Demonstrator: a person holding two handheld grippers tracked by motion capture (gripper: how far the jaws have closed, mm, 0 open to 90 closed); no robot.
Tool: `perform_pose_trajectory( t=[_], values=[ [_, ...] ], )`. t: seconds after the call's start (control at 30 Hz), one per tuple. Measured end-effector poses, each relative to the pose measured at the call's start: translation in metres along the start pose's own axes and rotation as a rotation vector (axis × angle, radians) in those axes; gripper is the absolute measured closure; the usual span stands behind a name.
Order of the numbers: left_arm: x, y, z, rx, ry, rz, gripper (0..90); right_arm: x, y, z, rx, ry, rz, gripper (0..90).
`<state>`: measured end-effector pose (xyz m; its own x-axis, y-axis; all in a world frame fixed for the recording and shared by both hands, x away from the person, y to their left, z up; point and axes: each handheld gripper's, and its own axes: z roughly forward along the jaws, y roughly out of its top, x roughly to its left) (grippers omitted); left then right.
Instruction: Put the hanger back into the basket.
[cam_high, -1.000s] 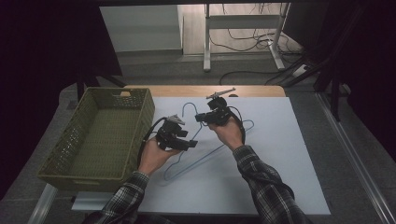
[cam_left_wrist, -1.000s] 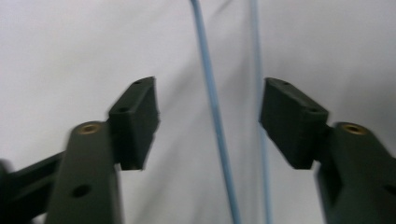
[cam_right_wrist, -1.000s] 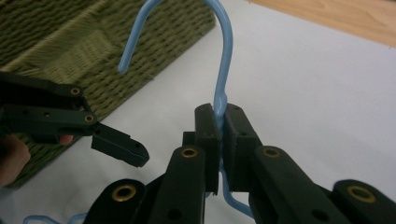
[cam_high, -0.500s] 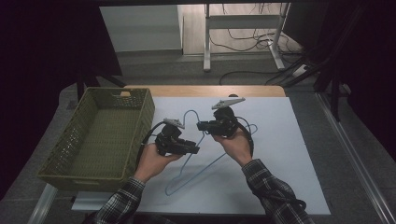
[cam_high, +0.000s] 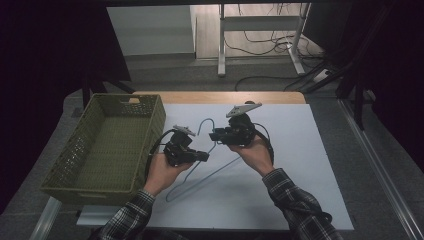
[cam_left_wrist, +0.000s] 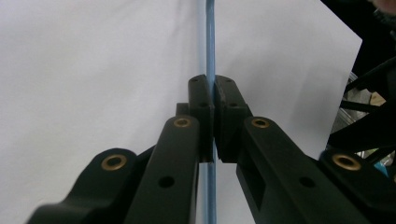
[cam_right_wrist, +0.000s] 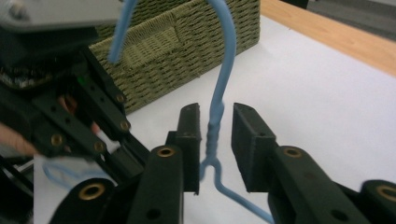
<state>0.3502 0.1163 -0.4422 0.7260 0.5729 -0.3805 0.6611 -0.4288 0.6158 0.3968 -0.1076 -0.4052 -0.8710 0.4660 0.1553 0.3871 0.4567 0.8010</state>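
Observation:
A light blue wire hanger hangs slanted over the white sheet, its hook toward the basket. My left gripper has just been closing and is now shut on one straight wire of the hanger, with the pads pinching it. My right gripper has just been opening. Its jaws stand a little apart on either side of the hanger's twisted neck, and the pads do not press on it. In the right gripper view the left gripper is close by on the left.
An olive woven basket stands at the left of the table, right by the left hand; it also appears behind the hook. The white sheet covers the table, with a wooden edge at the far side.
The left jaws closed onto the hanger's wire. The right hand moved a little right and up, and its jaws came apart around the neck.

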Motion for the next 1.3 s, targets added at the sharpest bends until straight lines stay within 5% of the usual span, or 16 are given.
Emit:
perform_pose_trajectory(
  t=[0.23,0.63,0.77,1.3],
  values=[
    [0.0,0.004,-0.019,-0.032,0.009,-0.011,87.5,-0.001,0.009,-0.034,0.035,-0.081,-0.081,53.3],
    [0.0,0.014,-0.055,-0.066,0.012,0.004,87.4,0.014,-0.029,-0.069,0.021,-0.103,-0.022,24.4],
    [-0.001,0.018,-0.074,-0.076,0.026,0.016,87.4,0.022,-0.042,-0.082,0.006,-0.146,0.007,12.5],
    [0.032,-0.001,-0.166,-0.147,0.166,-0.026,87.5,0.028,-0.084,-0.116,-0.032,-0.164,0.08,6.0]
  ],
)
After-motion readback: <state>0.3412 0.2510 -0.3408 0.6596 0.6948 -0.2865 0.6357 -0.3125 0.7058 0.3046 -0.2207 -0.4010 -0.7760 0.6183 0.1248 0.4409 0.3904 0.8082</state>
